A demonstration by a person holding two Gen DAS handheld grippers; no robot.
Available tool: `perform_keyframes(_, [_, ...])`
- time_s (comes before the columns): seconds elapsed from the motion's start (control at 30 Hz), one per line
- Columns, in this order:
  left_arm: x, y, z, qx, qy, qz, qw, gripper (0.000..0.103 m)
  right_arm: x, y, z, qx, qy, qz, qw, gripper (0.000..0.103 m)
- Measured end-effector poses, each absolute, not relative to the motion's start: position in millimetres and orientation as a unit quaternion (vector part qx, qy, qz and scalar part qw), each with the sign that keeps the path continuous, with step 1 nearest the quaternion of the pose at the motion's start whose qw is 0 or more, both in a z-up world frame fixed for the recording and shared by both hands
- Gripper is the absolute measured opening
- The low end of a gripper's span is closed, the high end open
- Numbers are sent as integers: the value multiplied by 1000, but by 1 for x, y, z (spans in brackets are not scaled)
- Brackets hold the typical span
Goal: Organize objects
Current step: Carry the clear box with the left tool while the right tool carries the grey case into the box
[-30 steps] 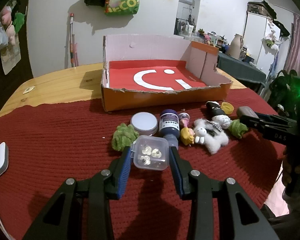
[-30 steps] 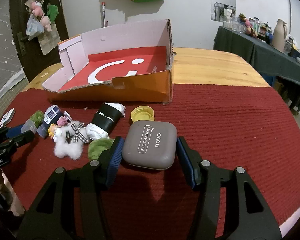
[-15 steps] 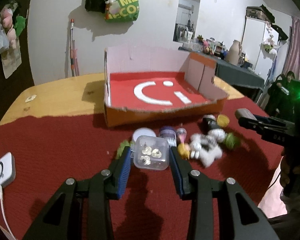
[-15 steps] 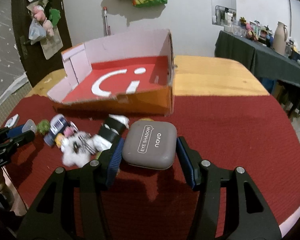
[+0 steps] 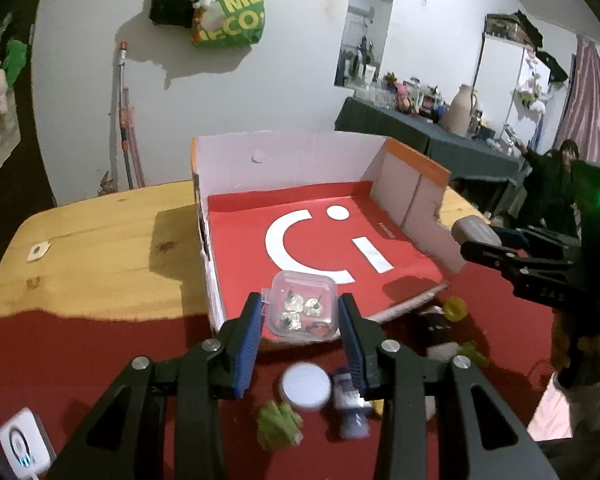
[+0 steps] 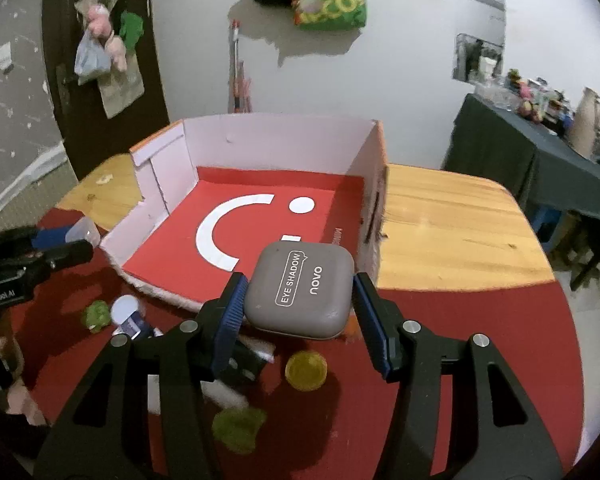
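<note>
Left gripper (image 5: 302, 316) is pinching a clear case (image 5: 303, 309) with little metal bits inside, holding it up over the front edge of the box (image 5: 300, 160). Right gripper (image 6: 298, 300) is squeezing a grey palette (image 6: 300, 290), hanging over the box's front right corner. Down on the red cloth (image 5: 60, 352) a white lid (image 5: 306, 385), green pom-pom (image 5: 279, 424) and yellow cap (image 6: 306, 370) are sitting in front of the box.
</note>
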State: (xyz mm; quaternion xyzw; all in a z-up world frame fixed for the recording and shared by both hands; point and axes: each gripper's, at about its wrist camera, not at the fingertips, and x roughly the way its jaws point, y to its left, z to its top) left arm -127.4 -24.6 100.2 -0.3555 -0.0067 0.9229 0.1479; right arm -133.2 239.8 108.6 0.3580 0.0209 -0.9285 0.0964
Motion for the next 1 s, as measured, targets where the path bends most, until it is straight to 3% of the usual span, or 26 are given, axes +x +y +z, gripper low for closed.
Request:
perform_keyframes(0.47, [-196,-22,64,-459,34,866,193,40,-205,230,72,481,71,-862,146,52])
perform_keyframes(1.0, [-216,-1,46,-510,121,822,222,40,-228,218,54,549,125,-808,175,52])
